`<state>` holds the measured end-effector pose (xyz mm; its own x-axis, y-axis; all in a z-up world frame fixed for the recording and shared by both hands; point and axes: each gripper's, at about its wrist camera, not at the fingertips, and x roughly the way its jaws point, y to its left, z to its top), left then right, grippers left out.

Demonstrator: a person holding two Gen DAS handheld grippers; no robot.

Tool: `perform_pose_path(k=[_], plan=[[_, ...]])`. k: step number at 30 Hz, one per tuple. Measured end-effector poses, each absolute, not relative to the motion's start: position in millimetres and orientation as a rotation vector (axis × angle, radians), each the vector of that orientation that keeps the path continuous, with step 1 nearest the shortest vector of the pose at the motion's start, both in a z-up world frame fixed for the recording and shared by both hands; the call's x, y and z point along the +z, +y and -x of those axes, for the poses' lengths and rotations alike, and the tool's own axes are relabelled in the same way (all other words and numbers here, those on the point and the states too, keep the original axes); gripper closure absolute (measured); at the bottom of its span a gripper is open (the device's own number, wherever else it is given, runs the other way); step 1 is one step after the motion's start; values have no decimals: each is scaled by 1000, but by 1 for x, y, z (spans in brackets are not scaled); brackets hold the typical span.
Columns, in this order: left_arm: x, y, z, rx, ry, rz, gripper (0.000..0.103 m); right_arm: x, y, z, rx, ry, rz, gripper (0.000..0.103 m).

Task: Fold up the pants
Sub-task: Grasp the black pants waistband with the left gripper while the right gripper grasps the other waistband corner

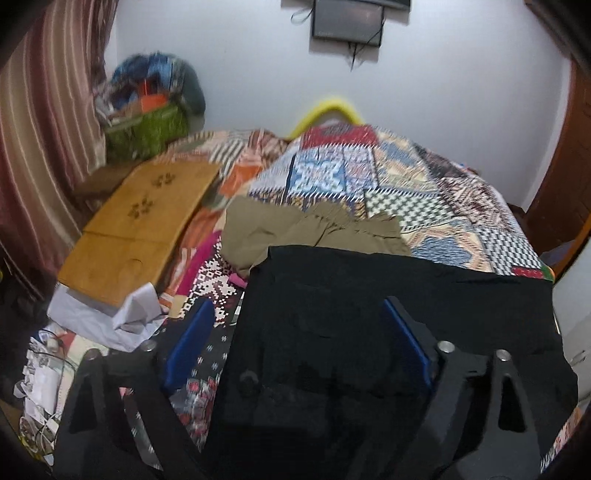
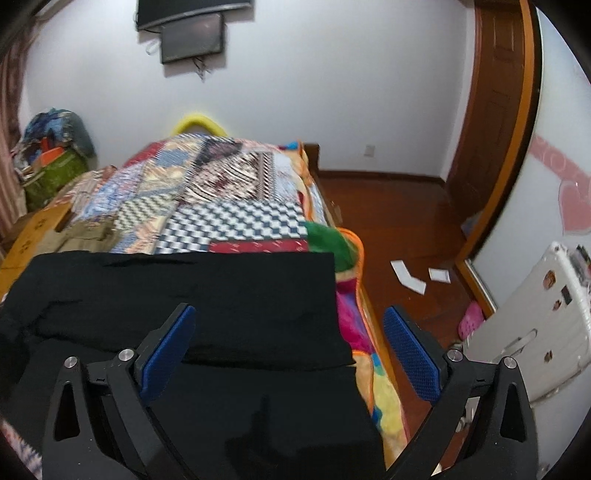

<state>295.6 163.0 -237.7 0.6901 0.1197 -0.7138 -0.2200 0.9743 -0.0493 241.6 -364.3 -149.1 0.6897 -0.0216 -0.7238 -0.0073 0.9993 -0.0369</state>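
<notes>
- A home bedroom; a bed under a patchwork quilt fills the middle
- A striped curtain at one side; a wooden door and wood floor at the other
- A dark screen on the white wall; a white suitcase by the bed

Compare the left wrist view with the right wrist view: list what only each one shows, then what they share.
Only the left wrist view: a striped curtain, a wooden board and crumpled white paper beside the bed.
Only the right wrist view: a wooden door, the floor with paper scraps, and a white suitcase.
Both: black pants on the patchwork bedspread, khaki pants, a wall screen, and an open claw, left and right.
</notes>
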Motion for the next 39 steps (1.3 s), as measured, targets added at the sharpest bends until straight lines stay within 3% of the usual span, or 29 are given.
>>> perform_pose_path(k=[6, 23, 29, 32, 37, 39], plan=[[-269, 183, -353, 176, 884, 142, 24, -177, -380, -280, -11, 868, 23, 18], [-355, 218, -434, 184, 1158, 237, 26, -236, -397, -369, 47, 986, 83, 20], [-359, 222, -439, 160, 1167, 267, 32, -256, -406, -401, 69, 1056, 46, 42], [-358, 220, -440, 135, 1160, 279, 49, -266, -415, -409, 86, 1085, -34, 49], [-354, 213, -439, 147, 1148, 250, 61, -271, -426, -410, 125, 1073, -173, 62], [-351, 211, -437, 148, 1139, 246, 68, -269, -426, -410, 133, 1066, -185, 77]])
